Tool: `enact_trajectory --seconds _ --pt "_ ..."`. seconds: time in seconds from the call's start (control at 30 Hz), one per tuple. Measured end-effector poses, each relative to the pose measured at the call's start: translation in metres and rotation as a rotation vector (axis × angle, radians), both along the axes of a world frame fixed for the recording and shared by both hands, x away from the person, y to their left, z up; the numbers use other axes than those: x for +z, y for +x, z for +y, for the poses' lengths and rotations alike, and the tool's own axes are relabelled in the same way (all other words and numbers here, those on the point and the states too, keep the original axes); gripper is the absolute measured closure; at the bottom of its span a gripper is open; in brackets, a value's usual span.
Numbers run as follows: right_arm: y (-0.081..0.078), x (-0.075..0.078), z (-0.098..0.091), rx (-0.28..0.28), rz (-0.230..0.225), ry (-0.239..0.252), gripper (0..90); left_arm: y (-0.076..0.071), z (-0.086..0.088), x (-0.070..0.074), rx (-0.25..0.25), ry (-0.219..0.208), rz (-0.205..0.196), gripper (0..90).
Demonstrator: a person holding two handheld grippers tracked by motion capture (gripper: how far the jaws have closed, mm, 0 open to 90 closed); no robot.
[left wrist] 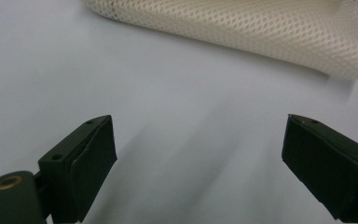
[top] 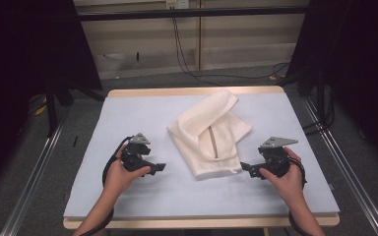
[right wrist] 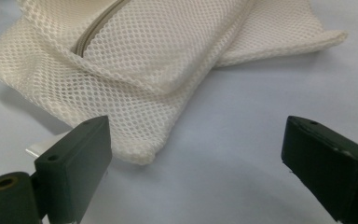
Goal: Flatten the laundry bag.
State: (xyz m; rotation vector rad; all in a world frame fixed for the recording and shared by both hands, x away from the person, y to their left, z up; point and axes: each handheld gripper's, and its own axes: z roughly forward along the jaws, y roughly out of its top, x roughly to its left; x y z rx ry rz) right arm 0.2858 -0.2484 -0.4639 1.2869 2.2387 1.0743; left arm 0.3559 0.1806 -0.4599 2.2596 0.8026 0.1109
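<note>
White mesh makes up the laundry bag (top: 209,133), which lies crumpled and folded over itself near the middle of the table (top: 128,105), its long body running from the far edge toward you. A beige zipper (top: 212,142) runs along its upper layer, and in your right gripper view the same zipper (right wrist: 95,30) slants up across the netting. The bag's near corner (right wrist: 142,156) sits just beyond your right gripper (right wrist: 196,168), whose jaws are spread wide with nothing between them. From above, that right gripper (top: 247,168) points in at the bag from the right side, close to its near edge but apart from it. Your left gripper (top: 158,167) points in from the left side of the table, a little farther from the bag. Its jaws are also released and hold nothing; in your left gripper view (left wrist: 200,163) bare pale blue table shows between them, with the bag's edge (left wrist: 242,28) lying beyond.
</note>
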Motion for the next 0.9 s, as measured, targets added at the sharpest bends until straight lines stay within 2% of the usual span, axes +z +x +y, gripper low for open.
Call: enact_trajectory --seconds 0.2,0.27,0.33,0.43,0.53,0.73,0.87,0.9 --pt "0.001 -0.001 0.007 0.02 0.013 -0.005 7.7 0.001 -0.013 0.006 -0.037 0.008 -0.005 11.7" --pt "0.0 -0.001 0.007 0.02 0.017 -0.005 7.7 0.001 -0.019 0.01 -0.053 0.023 -0.015 12.7" --pt "0.0 -0.002 0.006 0.022 0.017 -0.006 7.7 0.003 -0.027 0.012 -0.058 0.006 -0.016 14.0" --pt "-0.001 -0.001 0.005 0.018 0.017 -0.002 7.7 0.005 -0.038 0.02 -0.068 0.019 -0.022 15.4" --pt "-0.001 -0.001 0.003 0.016 0.014 0.001 7.7 0.007 -0.049 0.031 -0.077 -0.011 -0.03 15.6" --pt "-0.001 -0.002 0.004 0.015 0.016 -0.005 8.2 0.012 -0.074 0.048 -0.116 0.001 -0.054 17.9" --pt "0.0 -0.001 0.008 0.008 0.007 -0.016 15.7 0.016 -0.085 0.054 -0.134 0.004 -0.074 18.0" --pt "0.001 -0.001 0.009 0.016 0.012 -0.012 23.5 0.017 -0.088 0.055 -0.137 0.007 -0.075 18.0"
